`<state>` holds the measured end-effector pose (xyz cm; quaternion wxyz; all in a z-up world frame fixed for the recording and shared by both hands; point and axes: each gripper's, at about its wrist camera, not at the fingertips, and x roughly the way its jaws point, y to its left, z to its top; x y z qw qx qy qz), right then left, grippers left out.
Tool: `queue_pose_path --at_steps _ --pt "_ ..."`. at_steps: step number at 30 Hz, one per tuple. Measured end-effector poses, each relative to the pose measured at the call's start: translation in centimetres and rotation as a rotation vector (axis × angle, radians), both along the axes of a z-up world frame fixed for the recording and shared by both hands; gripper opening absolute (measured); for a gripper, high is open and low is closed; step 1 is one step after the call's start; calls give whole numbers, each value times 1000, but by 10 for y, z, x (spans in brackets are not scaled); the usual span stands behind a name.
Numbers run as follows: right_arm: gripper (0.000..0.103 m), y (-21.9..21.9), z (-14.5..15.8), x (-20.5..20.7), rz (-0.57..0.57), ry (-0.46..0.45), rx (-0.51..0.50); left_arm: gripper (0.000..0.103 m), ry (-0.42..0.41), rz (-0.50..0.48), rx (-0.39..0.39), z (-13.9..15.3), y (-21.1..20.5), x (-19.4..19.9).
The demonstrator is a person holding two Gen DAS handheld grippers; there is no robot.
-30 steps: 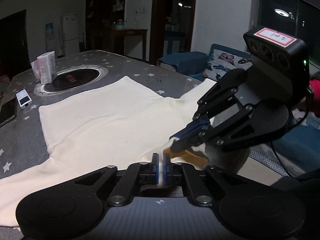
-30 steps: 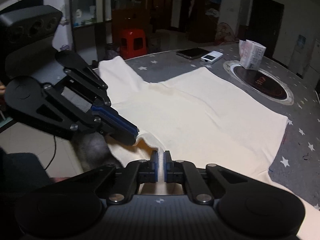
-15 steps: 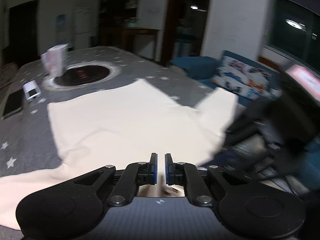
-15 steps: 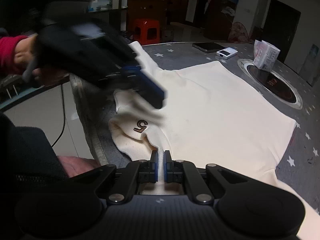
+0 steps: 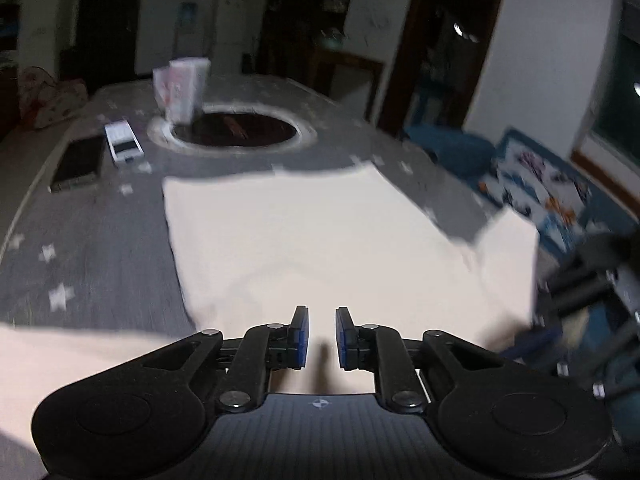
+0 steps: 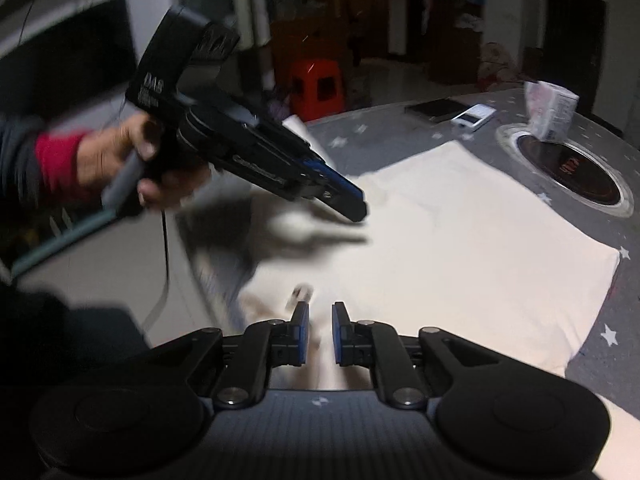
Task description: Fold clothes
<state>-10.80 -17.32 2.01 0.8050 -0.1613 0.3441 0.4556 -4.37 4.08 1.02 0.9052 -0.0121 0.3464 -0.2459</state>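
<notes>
The grey starred bench (image 5: pixel 92 248) carries a cream shirt (image 5: pixel 320 240) spread flat across it, one sleeve trailing toward the near edge. It looks light, soft and limp, so it will sag and crease unless pinched at a hem, sleeve end or shoulder seam. Both the left claw (image 5: pixel 322 338) and the right claw (image 6: pixel 320 334) hang released over the cloth, grasping nothing

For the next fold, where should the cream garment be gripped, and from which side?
Probably at the cream garment's loose sleeve, by its outer hem. It lies flat and sticks out over the table's edge, so a claw could slide in from outside, one finger under the free edge. Both the left claw and right claw are open and empty.
</notes>
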Motion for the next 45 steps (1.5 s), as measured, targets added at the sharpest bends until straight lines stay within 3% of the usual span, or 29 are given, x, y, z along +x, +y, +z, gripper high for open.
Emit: queue_pose_path --at_steps 4,10,12,15,17,19,25,29,31,34,39,45 --pt "11 11 -7 15 -49 3 12 20 39 79 -86 1 10 43" --pt "14 36 -24 8 14 -13 -26 21 104 176 -84 -18 23 88" --pt "14 37 -25 1 42 -20 -36 17 128 203 -81 -26 30 97" --pt "14 39 -26 -13 91 -45 -57 10 136 226 -90 -30 37 105" --pt "5 40 -25 -26 136 -82 -83 9 143 242 -84 -30 37 109" --pt "5 43 -24 -33 164 -113 -104 9 133 242 -66 -29 35 108" --pt "11 43 -20 -10 88 -53 -58 9 102 230 -45 -30 34 106" --pt "14 37 -20 -15 78 -71 -61 11 95 237 -31 -26 32 103" --pt "20 25 -14 -13 27 -74 -47 24 59 234 -5 -19 25 94" --pt "20 -5 -9 -2 -100 -43 -29 34 3 187 15 -7 12 72" --pt "21 -63 -15 20 -370 32 -28 39 -9 74 -4 -2 -17 34" --pt "21 -112 -21 23 -559 45 -40 43 21 -62 -33 -7 -53 -5"
